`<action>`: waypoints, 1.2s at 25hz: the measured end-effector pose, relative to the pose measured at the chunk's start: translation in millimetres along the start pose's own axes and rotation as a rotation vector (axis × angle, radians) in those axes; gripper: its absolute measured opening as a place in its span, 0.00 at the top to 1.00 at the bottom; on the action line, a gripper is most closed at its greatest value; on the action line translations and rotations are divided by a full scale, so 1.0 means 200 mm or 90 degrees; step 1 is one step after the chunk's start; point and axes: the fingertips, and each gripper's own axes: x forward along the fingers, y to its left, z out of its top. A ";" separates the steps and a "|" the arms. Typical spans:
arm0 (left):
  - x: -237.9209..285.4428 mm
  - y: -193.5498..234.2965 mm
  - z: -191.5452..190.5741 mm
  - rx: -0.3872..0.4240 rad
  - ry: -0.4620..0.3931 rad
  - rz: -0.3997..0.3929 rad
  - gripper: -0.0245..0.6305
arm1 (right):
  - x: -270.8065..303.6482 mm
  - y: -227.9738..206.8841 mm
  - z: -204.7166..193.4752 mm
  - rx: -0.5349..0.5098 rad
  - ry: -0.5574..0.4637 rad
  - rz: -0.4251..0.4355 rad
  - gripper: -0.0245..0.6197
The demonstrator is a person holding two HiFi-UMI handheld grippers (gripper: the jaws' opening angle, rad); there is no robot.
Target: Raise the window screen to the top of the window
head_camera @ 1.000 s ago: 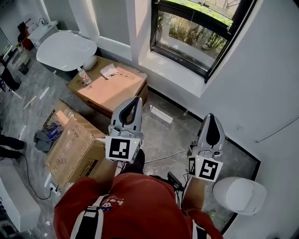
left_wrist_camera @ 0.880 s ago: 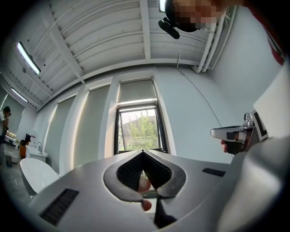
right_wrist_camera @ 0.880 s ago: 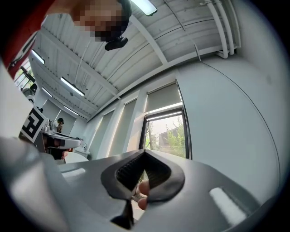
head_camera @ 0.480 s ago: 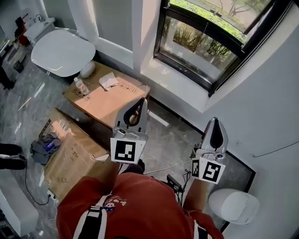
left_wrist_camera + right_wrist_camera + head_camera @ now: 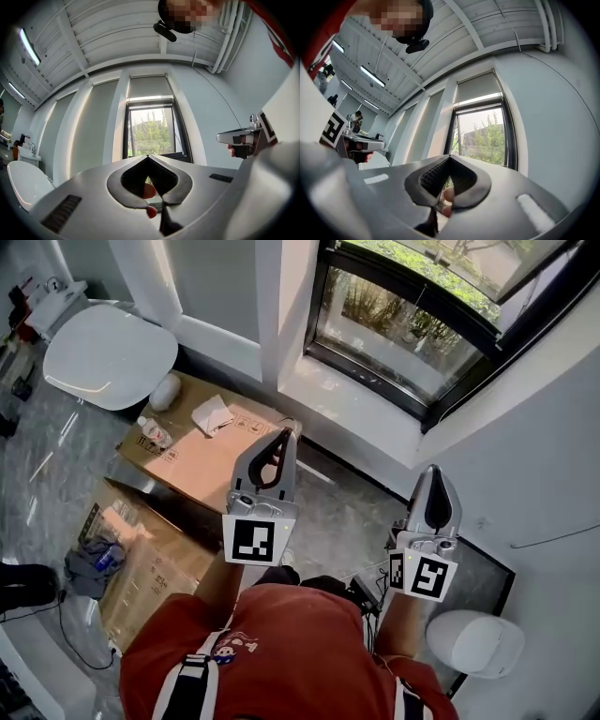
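Two grippers: the left gripper and the right gripper. Two cardboard boxes: the far box and the near box. One window, one white bathtub, one toilet, one plastic bottle, one crumpled white cloth, one person in a red shirt

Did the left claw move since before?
Yes. The left claw went forward, toward the window; its tip now reaches the box's far corner.
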 end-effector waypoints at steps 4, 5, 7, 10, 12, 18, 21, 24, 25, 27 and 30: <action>0.06 0.03 -0.01 -0.005 0.003 -0.010 0.96 | 0.06 0.00 0.00 -0.003 0.003 -0.008 0.95; 0.08 0.04 -0.01 -0.005 0.003 -0.014 0.96 | 0.07 0.00 0.00 -0.004 0.002 -0.010 0.95; 0.11 0.04 -0.02 -0.005 -0.001 -0.019 0.95 | 0.09 0.00 -0.01 -0.009 -0.001 -0.012 0.95; 0.16 0.02 -0.04 -0.001 -0.006 -0.026 0.96 | 0.11 -0.03 -0.04 -0.009 -0.004 -0.019 0.95; 0.21 0.01 -0.04 0.004 -0.009 -0.030 0.96 | 0.14 -0.07 -0.06 -0.003 -0.006 -0.025 0.95; 0.42 -0.02 -0.04 0.013 -0.025 -0.034 0.96 | 0.32 -0.19 -0.12 0.003 -0.023 -0.030 0.95; 0.57 -0.03 -0.06 0.020 -0.026 -0.038 0.96 | 0.43 -0.27 -0.16 0.004 -0.033 -0.037 0.95; 0.75 -0.06 -0.07 0.030 -0.026 -0.042 0.96 | 0.55 -0.39 -0.22 0.011 -0.033 -0.046 0.95; 0.81 -0.07 -0.07 0.032 -0.026 -0.043 0.96 | 0.59 -0.43 -0.24 0.014 -0.031 -0.049 0.95; 0.93 -0.10 -0.08 0.034 -0.025 -0.043 0.96 | 0.66 -0.52 -0.28 0.015 -0.028 -0.052 0.95; 1.09 -0.14 -0.09 0.032 -0.022 -0.043 0.96 | 0.77 -0.63 -0.32 0.014 -0.026 -0.055 0.95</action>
